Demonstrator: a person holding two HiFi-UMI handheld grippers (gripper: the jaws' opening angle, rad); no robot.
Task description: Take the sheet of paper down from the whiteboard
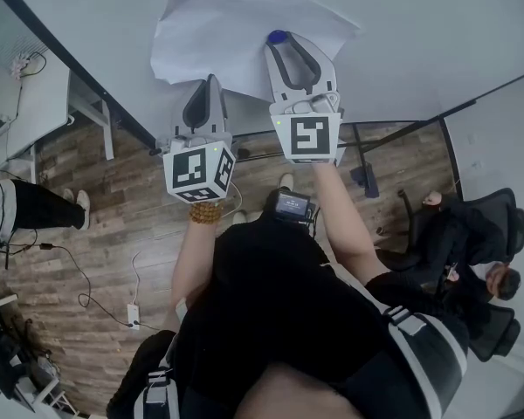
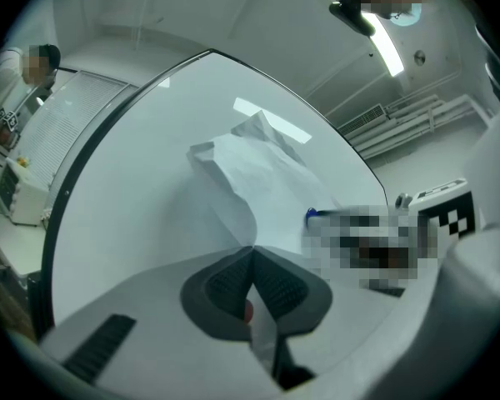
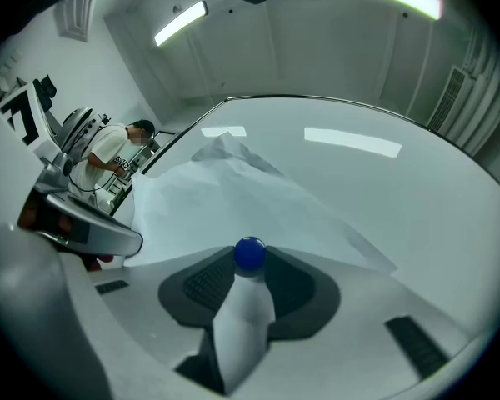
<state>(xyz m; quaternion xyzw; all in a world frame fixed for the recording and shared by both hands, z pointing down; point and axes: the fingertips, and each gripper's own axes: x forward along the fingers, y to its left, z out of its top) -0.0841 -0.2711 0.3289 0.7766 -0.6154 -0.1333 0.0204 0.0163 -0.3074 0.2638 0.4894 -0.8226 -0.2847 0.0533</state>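
A crumpled white sheet of paper (image 1: 244,29) hangs against the whiteboard (image 1: 419,33). My left gripper (image 1: 212,81) is below the sheet's lower left edge and shut on it. In the left gripper view the paper (image 2: 254,173) runs down between the closed pads of the left gripper (image 2: 252,252). My right gripper (image 1: 294,49) is at the sheet's lower right. Its jaws hold a white piece with a round blue head, which looks like a magnet (image 1: 278,36). The right gripper view shows the blue magnet (image 3: 250,254) between the pads of the right gripper (image 3: 250,265), in front of the paper (image 3: 233,198).
The whiteboard's stand feet (image 1: 364,177) rest on the wooden floor. A person sits in a black chair (image 1: 485,269) at the right. A white desk (image 1: 35,103) stands at the left, with cables and a power strip (image 1: 133,314) on the floor.
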